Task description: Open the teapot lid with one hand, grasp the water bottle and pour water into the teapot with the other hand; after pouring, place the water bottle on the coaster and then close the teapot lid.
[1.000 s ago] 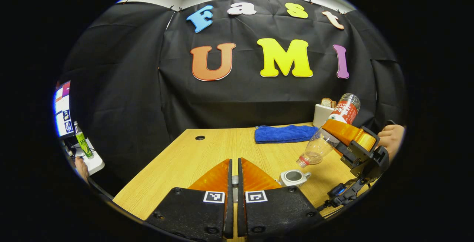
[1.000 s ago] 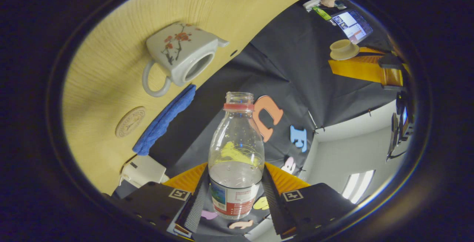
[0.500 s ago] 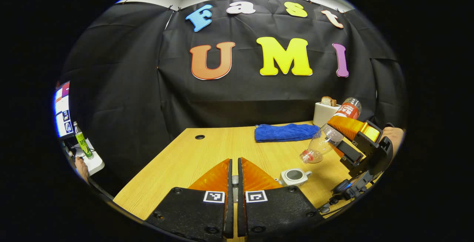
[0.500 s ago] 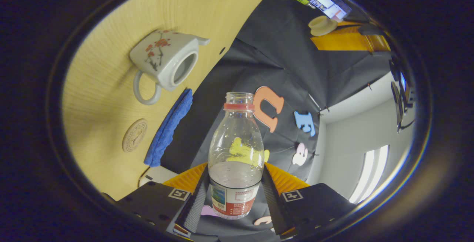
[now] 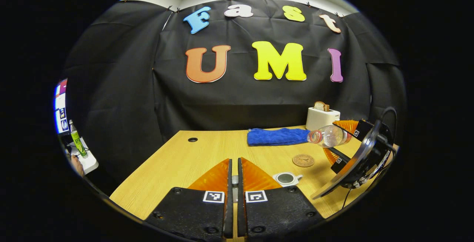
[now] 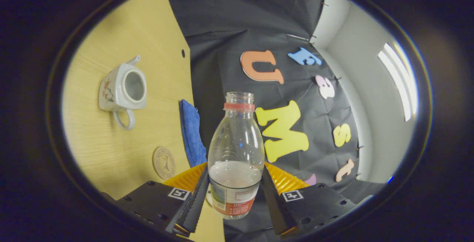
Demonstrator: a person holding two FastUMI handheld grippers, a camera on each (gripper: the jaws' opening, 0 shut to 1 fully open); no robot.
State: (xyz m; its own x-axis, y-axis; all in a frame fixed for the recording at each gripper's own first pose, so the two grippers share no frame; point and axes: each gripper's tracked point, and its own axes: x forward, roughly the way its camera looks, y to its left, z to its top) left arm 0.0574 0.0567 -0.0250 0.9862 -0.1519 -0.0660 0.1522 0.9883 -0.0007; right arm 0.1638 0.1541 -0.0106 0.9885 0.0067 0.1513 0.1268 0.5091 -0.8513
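The white teapot (image 5: 286, 178) (image 6: 124, 90) stands on the wooden table (image 5: 177, 160) with its mouth uncovered. My left gripper (image 5: 234, 160) hovers left of it, shut on the teapot lid (image 5: 234, 180), which shows as a small grey piece between the fingers. The clear water bottle (image 5: 329, 136) (image 6: 236, 153), uncapped, holds a little water. My right gripper (image 5: 335, 140) (image 6: 235, 182) is shut on its labelled lower body. The bottle lies roughly level above the table's right side, mouth pointing left. A round coaster (image 5: 303, 160) (image 6: 164, 162) lies between teapot and bottle.
A folded blue cloth (image 5: 277, 136) (image 6: 192, 133) lies at the back of the table. A white toaster (image 5: 322, 116) with bread stands at the back right. A cable hole (image 5: 192, 139) sits at the back left. A monitor (image 5: 61, 105) is far left, off the table.
The right gripper swung the bottle up from a mouth-down tilt over the teapot to about level and drew it away to the right. The left gripper stayed shut in place.
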